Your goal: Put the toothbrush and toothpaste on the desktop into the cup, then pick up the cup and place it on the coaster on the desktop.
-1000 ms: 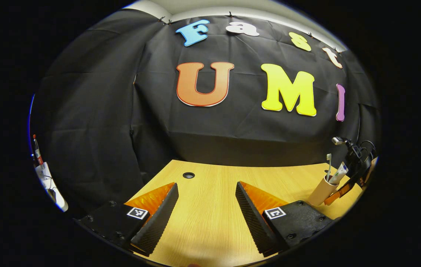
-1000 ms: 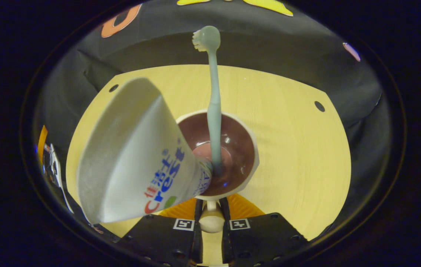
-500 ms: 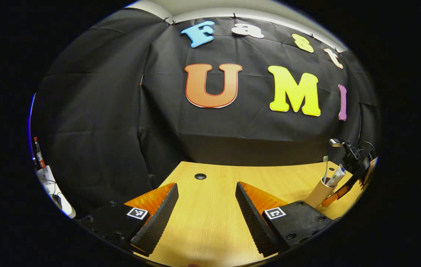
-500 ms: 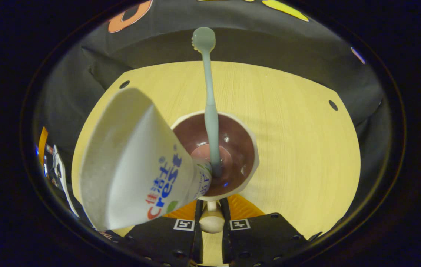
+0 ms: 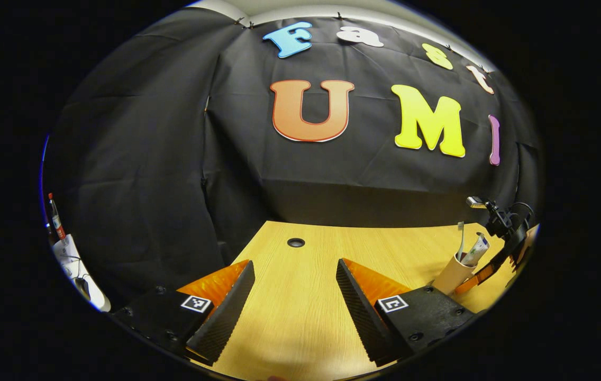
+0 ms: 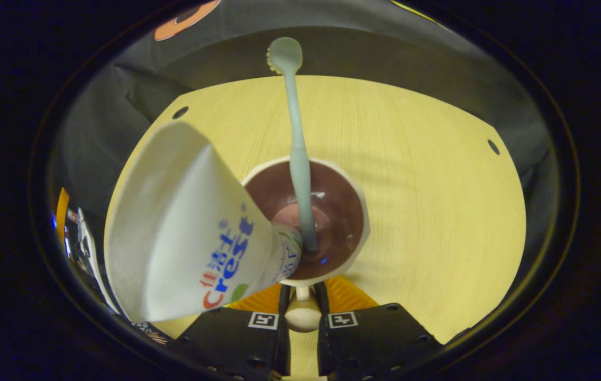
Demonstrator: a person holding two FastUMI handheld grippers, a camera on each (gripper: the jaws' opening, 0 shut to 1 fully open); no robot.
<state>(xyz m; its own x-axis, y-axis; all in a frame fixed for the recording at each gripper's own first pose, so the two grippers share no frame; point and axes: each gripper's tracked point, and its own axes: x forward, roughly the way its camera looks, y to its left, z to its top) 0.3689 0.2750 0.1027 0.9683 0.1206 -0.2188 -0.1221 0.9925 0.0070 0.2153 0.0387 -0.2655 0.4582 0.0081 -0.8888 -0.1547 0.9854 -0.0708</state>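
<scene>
Our right gripper (image 6: 300,312) pinches the cup (image 6: 353,180) by its handle, so we can carry it. Inside stand the toothpaste (image 6: 189,227) and toothbrush (image 6: 296,159), above the worktop (image 6: 427,185). Our left gripper (image 5: 295,301) waits apart, holding nothing.

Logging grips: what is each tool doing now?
Left tool: open, empty.
Right tool: shut on the cup handle; cup holds toothbrush and toothpaste.
</scene>
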